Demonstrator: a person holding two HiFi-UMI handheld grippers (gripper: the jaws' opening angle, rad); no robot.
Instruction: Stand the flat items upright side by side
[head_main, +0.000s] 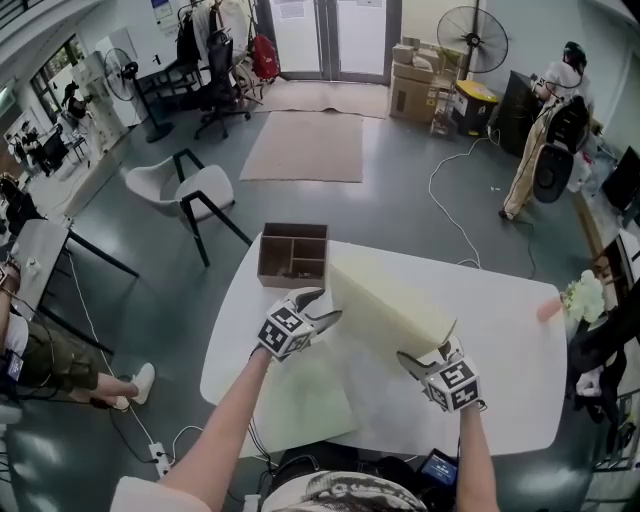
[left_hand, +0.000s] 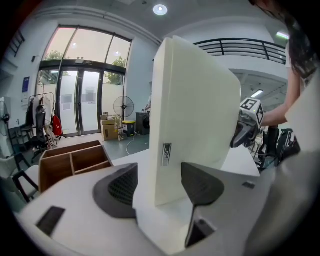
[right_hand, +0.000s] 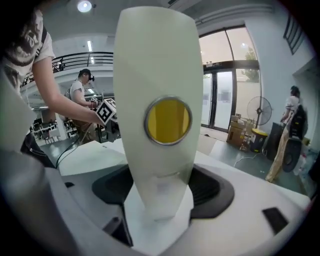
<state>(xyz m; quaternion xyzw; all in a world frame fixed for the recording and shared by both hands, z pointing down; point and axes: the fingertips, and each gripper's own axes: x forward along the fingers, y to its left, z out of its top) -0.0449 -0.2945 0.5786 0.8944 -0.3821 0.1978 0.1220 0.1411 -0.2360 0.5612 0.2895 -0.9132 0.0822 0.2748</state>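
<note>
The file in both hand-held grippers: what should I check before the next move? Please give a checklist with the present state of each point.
1. Left hand-held gripper grips the file: ok, a pad on each side.
2. Right hand-held gripper grips the spine end: ok, pads against both sides.
3. File stands on the table: cannot tell, its bottom edge is hidden.
4. Second flat item upright: not ok, it lies flat near the left gripper.
5. Box clear of the file: ok, the left gripper view shows a gap.
</note>
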